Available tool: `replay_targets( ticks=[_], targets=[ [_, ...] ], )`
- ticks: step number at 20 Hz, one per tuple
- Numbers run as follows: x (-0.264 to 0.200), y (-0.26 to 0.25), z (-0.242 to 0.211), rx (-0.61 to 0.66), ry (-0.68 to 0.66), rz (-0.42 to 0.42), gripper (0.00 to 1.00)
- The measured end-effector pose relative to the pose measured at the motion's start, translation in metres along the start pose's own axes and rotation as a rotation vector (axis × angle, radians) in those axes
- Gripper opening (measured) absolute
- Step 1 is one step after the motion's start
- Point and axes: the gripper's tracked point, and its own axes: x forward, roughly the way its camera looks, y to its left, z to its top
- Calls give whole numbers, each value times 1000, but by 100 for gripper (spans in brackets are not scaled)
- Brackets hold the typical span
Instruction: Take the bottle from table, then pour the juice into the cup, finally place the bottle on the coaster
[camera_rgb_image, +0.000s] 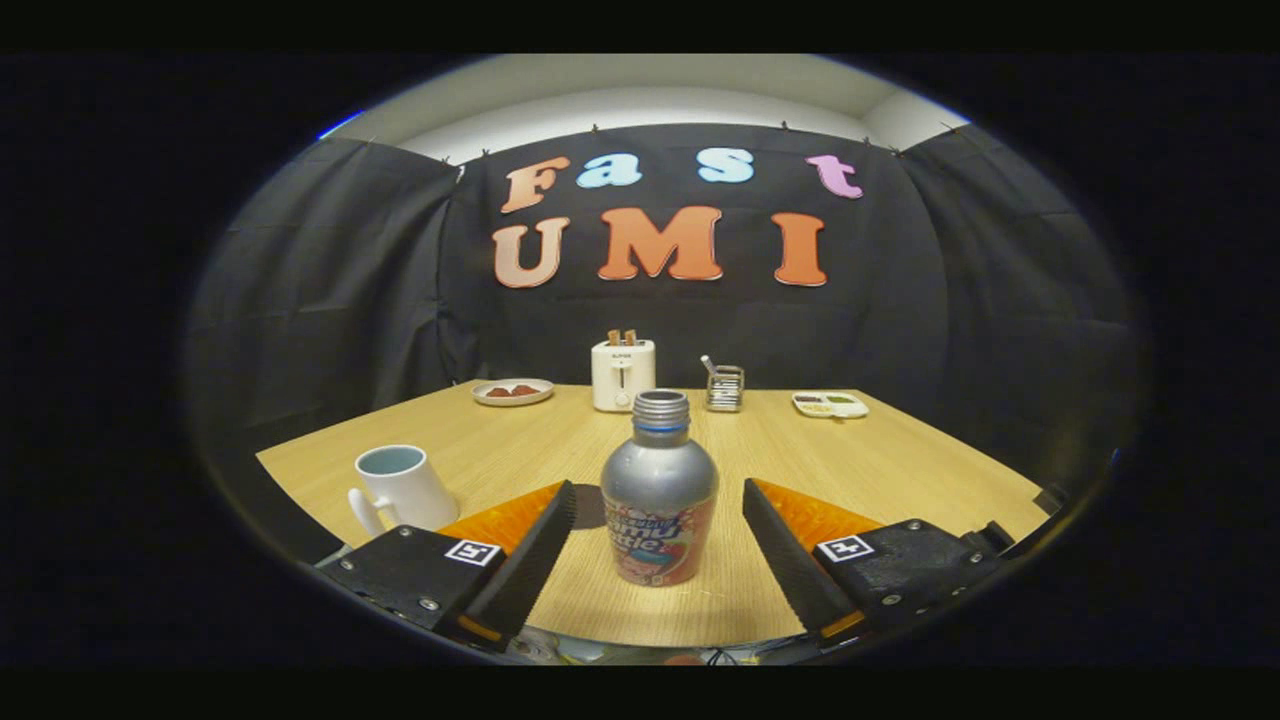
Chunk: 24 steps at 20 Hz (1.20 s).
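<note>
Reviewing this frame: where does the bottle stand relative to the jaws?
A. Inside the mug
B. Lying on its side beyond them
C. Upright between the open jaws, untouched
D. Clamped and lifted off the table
C: the bottle stands upright on the table, between the gripper's open jaws, with a gap showing on each side.

Claw (659, 500) level, both fingers (520, 565) spread wide apart, gripping nothing
</note>
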Motion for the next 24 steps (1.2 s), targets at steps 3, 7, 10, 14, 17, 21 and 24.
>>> replay_targets(
  ticks=[3,7,10,14,17,21,24],
  targets=[
    [10,0,-19,27,47,0,99],
    [18,-1,-44,57,115,-7,99],
    [21,1,-51,58,134,-6,99],
    [26,2,-56,49,151,-19,90],
    [28,1,-57,44,162,-36,79],
    [28,1,-57,38,193,-55,77],
    [23,13,-42,-15,166,-41,77]
  ],
)
